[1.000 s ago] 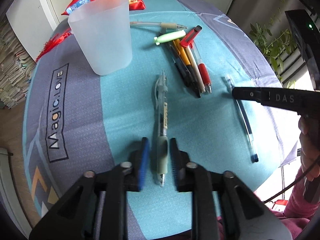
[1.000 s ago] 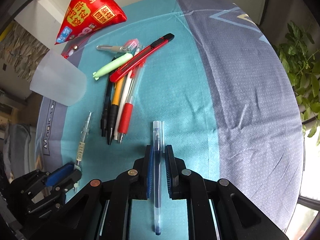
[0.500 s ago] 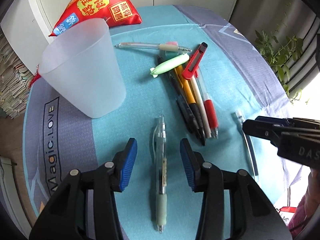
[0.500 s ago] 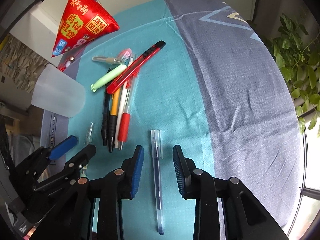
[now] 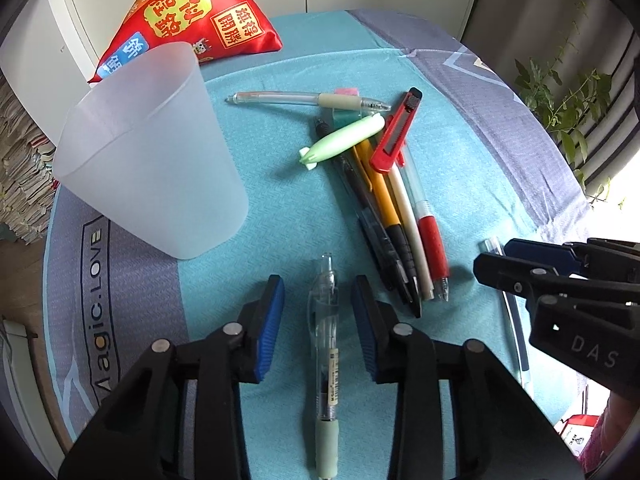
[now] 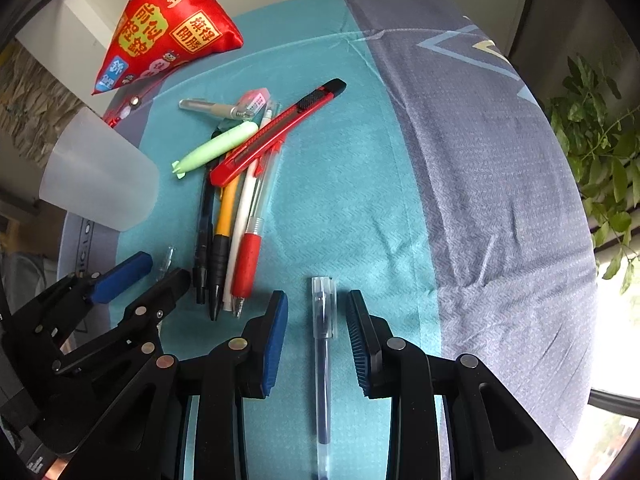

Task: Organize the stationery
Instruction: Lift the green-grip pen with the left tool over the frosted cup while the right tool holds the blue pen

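Observation:
A clear gel pen with a pale green grip (image 5: 326, 344) lies on the teal cloth between the blue pads of my left gripper (image 5: 318, 284). Its jaws are closing, with gaps still on both sides of the pen. A slim blue capped pen (image 6: 322, 380) lies between the fingers of my right gripper (image 6: 316, 296), which stands open and clear of it. A frosted plastic cup (image 5: 148, 152) stands upright at the left. To the right of the cup is a pile of pens (image 5: 396, 208) with a red utility knife (image 5: 396, 136) and a mint green pen (image 5: 342, 140) on top.
A red triangular pouch (image 5: 188, 28) sits at the table's far edge behind the cup. The right gripper (image 5: 492, 260) shows at the left wrist view's right edge, and the left gripper (image 6: 166, 268) at the right wrist view's lower left. A potted plant (image 6: 600, 160) stands beyond the table's right edge.
My right gripper was shut on the blue pen and has opened, leaving it on the cloth. My left gripper has widened and moved along the clear pen from its green grip toward its upper barrel.

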Demonstrator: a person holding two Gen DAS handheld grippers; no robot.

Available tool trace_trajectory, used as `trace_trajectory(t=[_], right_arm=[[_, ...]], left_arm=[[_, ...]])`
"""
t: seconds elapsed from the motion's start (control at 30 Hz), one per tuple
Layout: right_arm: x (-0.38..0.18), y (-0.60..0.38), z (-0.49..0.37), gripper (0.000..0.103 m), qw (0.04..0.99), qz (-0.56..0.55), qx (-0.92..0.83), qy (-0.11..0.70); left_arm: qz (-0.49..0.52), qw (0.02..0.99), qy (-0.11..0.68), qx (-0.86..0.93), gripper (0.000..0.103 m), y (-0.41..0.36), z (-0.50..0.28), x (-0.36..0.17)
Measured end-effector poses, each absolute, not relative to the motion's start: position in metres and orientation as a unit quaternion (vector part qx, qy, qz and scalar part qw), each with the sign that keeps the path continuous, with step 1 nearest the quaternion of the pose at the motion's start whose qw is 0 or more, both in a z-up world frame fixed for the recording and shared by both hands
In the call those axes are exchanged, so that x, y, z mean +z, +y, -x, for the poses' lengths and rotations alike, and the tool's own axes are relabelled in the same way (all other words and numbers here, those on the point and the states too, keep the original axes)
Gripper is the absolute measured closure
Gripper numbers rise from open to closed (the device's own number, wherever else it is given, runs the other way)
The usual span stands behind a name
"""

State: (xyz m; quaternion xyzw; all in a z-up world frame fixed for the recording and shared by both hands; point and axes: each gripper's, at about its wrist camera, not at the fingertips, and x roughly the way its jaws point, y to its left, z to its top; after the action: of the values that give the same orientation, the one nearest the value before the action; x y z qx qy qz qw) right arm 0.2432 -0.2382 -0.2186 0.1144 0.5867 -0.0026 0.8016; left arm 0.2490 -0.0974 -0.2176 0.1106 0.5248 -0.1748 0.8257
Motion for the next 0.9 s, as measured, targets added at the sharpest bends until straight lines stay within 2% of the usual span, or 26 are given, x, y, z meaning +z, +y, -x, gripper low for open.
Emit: trace_trajectory(t=[0.07,0.13,0.17,0.2,0.9], right_arm=[[-0.219,-0.234,-0.244,0.073,0.805,-0.107,-0.004,0.584],[-0.219,-0.231,-0.245,0.08,0.81,-0.095,-0.006,0.579],[-0.22,-0.231,-0.246,0.087,0.81,-0.097,-0.005,0.578],[-0.22,-0.231,-0.247,0.089,0.809,-0.105,-0.003,0.578],[-0.152,-0.237,-0.198,0.09,0.859,-0.123,0.023,0.496]], left_arm=[[-0.111,0.825,0.524,-0.181,0.082,-0.099,-0.247,-0.217],[-0.111,0.824,0.524,-0.185,0.089,-0.101,-0.247,-0.218],[-0.107,0.824,0.526,-0.184,0.089,-0.101,-0.247,-0.218],[-0.1,0.823,0.528,-0.183,0.089,-0.099,-0.248,-0.217],[-0.075,0.874,0.433,-0.207,0.09,-0.078,-0.193,-0.133]])
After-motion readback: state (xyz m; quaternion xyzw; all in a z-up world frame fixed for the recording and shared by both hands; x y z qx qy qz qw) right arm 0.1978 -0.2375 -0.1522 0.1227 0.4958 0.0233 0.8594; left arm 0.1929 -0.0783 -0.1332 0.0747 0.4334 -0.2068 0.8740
